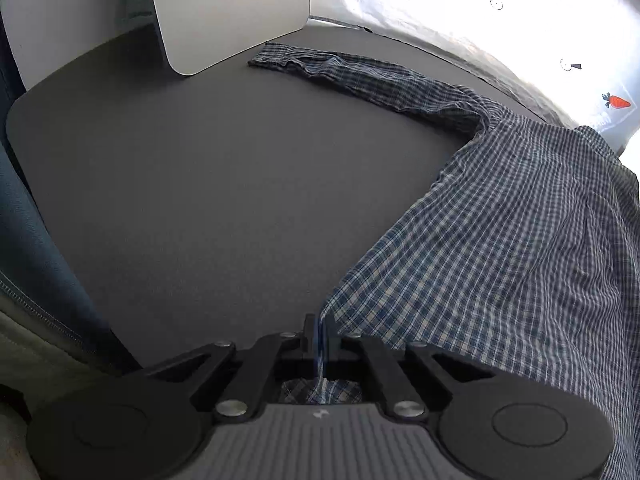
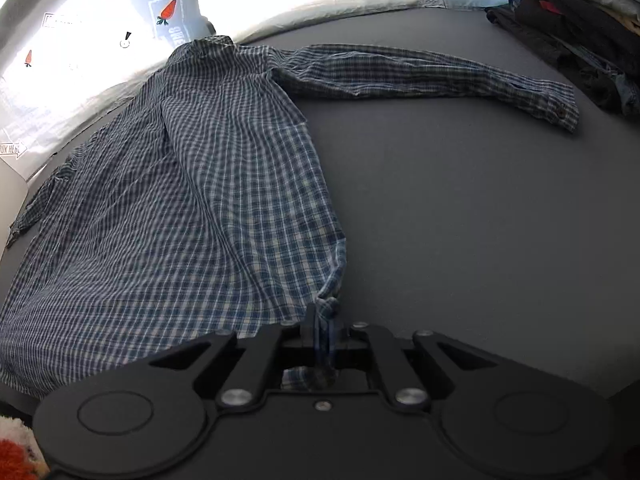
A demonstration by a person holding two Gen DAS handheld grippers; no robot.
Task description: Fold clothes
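Pinching the hem corners, the left claw (image 1: 320, 330) and right claw (image 2: 325, 330) are each closed on the shirt (image 2: 208, 184), which lies spread on the desk (image 2: 460, 220), its length running away from both toward the far edge, sleeves out sideways.

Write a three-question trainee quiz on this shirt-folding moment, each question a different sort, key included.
1. True or false: both sleeves of the plaid shirt lie spread out on the dark table.
2. What does the left gripper hold?
a) a sleeve cuff
b) the shirt's bottom hem corner
c) nothing
3. Fill in: the stack of folded clothes sits at the table's far ____ side in the right wrist view.

Key: 1 true; 2 b; 3 right.
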